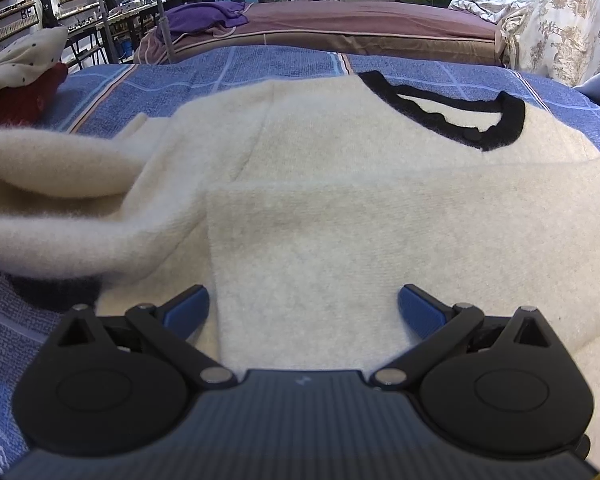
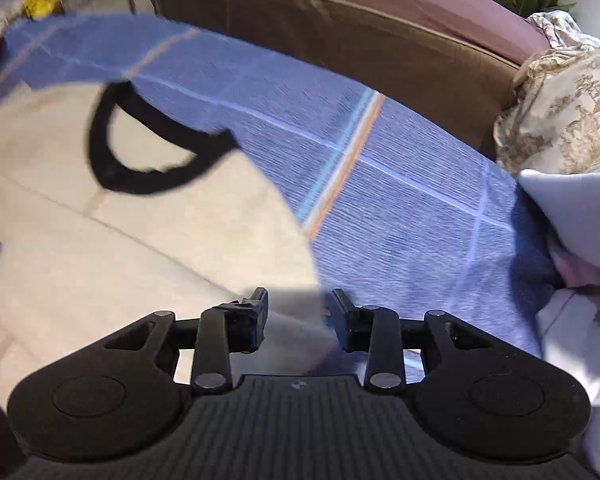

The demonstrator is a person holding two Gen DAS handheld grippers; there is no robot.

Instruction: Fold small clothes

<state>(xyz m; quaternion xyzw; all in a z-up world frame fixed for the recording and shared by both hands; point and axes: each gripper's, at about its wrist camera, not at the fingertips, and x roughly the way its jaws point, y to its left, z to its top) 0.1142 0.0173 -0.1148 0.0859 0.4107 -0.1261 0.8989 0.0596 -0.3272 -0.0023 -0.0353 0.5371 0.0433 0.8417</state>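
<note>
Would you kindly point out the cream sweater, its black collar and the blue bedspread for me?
cream sweater (image 1: 308,240): left wrist view, on the sleeve folded across its body.
black collar (image 1: 512,114): left wrist view, on the right-hand curve of the neckband.
blue bedspread (image 2: 400,200): right wrist view, on bare fabric right of the sweater.

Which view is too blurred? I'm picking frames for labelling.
Right wrist view: motion smear over the sweater and blue cover, only the tool sharp. Left wrist view: sharp, evenly lit, fisheye bend at the edges.
</note>
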